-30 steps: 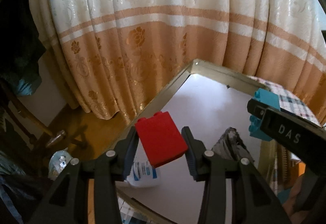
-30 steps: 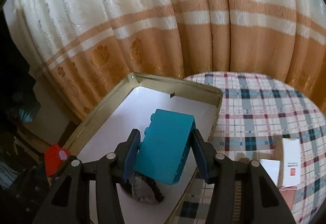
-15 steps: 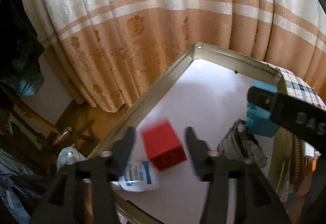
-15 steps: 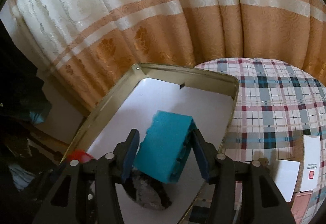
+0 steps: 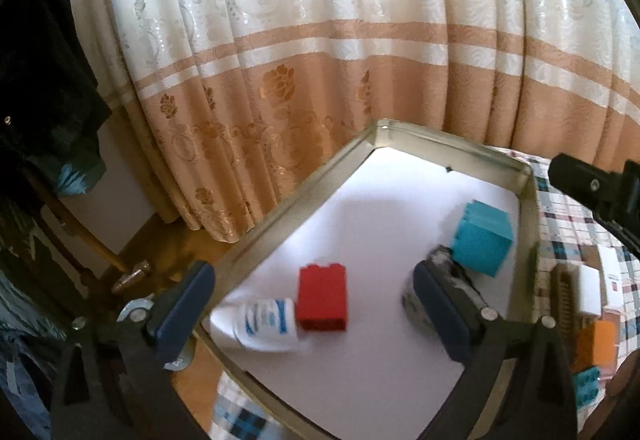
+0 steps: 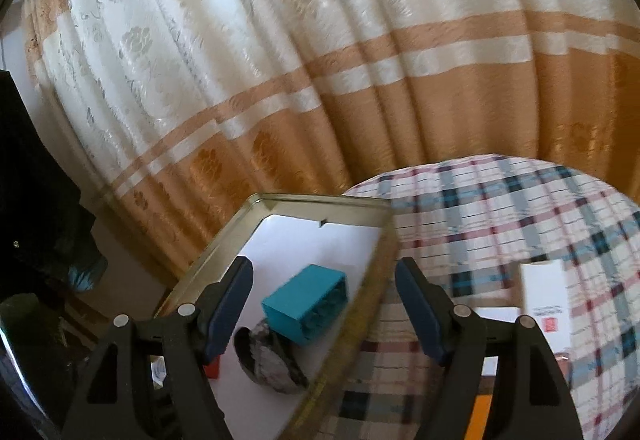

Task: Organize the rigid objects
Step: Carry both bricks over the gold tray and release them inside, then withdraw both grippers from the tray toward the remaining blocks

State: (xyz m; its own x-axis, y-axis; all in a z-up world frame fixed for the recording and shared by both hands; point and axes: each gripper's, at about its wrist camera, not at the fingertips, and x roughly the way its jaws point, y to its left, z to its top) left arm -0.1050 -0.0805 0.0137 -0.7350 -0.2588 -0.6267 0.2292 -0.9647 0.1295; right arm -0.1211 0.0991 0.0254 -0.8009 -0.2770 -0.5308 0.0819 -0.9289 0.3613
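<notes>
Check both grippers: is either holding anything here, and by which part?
Nothing is held. The left gripper and right gripper are opening, empty; the red block and teal block lie in the tray.

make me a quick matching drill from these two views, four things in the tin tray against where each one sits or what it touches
Things:
1. red block
2. teal block
3. white tube
4. grey stone

Places:
A. near the tray's right wall, leaning on the grey lump
B. at the tray's near left edge, its end against the red piece
C. in the middle of the white floor, between the left tool's open fingers in its view
D. dark and rough, just under the teal piece

Pairs: 1-C, 2-A, 3-B, 4-D
</notes>
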